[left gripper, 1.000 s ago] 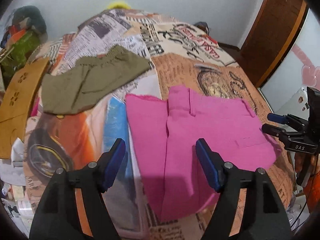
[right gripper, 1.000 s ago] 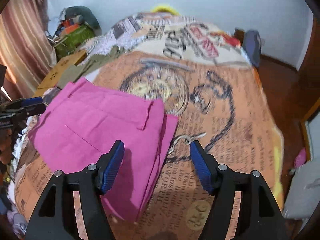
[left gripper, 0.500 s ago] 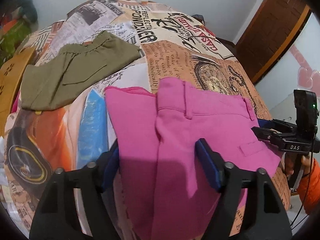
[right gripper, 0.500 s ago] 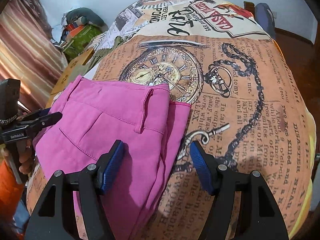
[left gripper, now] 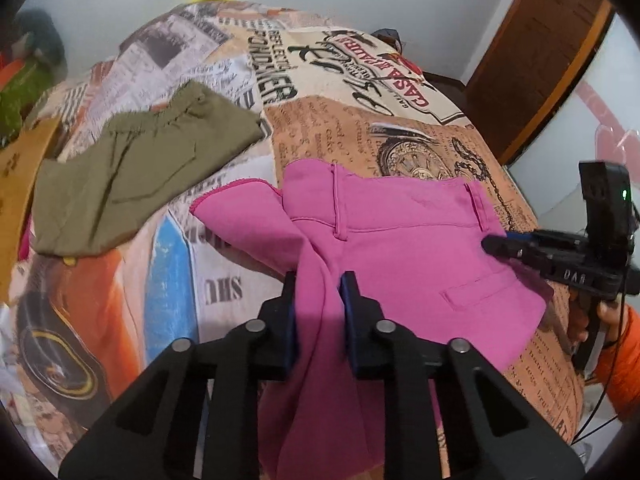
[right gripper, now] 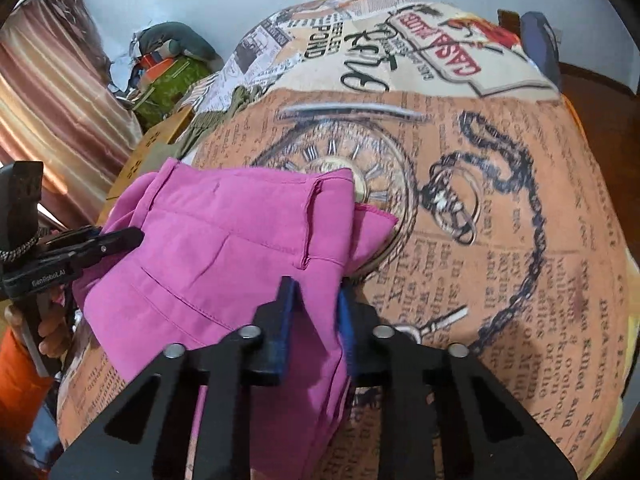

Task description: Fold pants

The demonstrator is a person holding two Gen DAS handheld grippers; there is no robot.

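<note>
Pink pants (left gripper: 400,240) lie on a bed (left gripper: 360,128) covered with a newspaper-and-pocket-watch print spread, near its front edge, already doubled over so the waistband with its belt loops runs along the far side and a welt pocket faces up. The left gripper (left gripper: 318,292) has its blue-padded jaws drawn narrow onto a bunched ridge of the pink cloth, which rises between the fingers and hangs down in a fold towards the camera. In the right wrist view the same pants (right gripper: 224,248) fill the lower left, the waistband corner reaching the printed watch face, and the right gripper (right gripper: 316,300) is likewise pinched nearly together on a gathered edge of the fabric at the pants' near right side. Each gripper also shows in the other's view: the right one (left gripper: 496,245) comes in from the right edge with its tips touching the pink cloth just below the waistband, held by a hand in an orange sleeve, and the left one (right gripper: 128,238) comes in from the left edge with its tips on the far side of the garment. Olive pants (left gripper: 136,172) lie folded further back on the bed's left side, well apart from the pink pair. A brown wooden door (left gripper: 540,52) stands beyond the bed on the right.
</note>
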